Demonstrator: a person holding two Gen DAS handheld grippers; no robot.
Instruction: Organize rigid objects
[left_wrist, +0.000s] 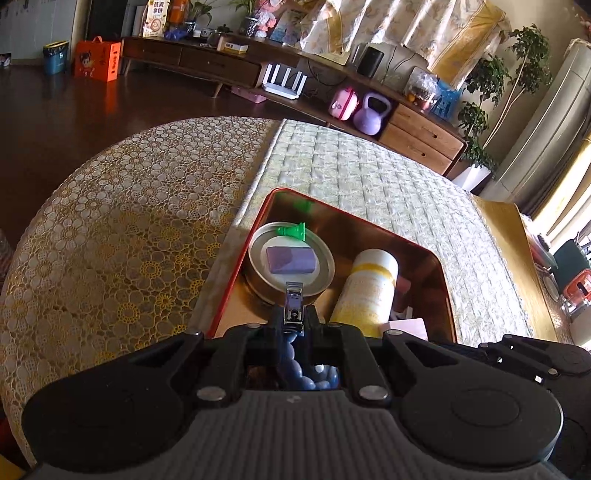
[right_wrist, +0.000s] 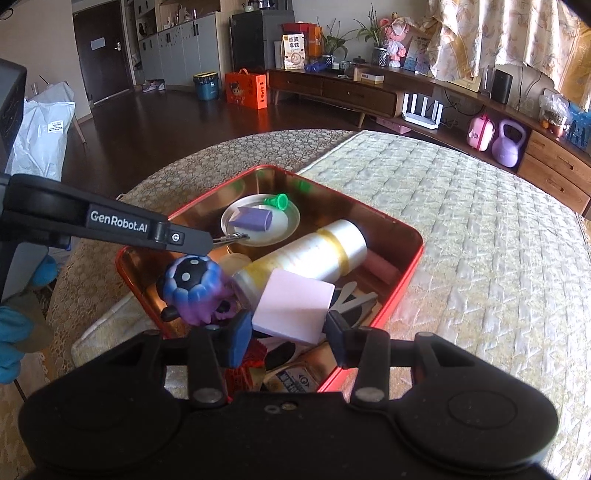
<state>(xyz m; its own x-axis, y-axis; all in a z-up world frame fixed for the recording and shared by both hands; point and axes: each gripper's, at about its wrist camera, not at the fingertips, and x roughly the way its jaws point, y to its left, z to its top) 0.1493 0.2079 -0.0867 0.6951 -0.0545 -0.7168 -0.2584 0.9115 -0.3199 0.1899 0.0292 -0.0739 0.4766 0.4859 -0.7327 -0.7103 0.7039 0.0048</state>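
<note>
Clamped in the left gripper (left_wrist: 293, 317), nail clippers (left_wrist: 294, 301) are hanging over the round lid (left_wrist: 258, 258) inside the red tin (left_wrist: 441, 266), lower centre of frame. Right gripper (right_wrist: 288, 328) is gaping around a pink block (right_wrist: 291, 308) without closing on it; most items appear already binned, with these two seemingly left.

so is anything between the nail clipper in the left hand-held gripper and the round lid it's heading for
Nothing visible. The left hand-held gripper is shut on the nail clipper, whose tip is already over the near rim of the round lid. On the lid, the purple block and green piece lie farther in, leaving the near rim free.
</note>
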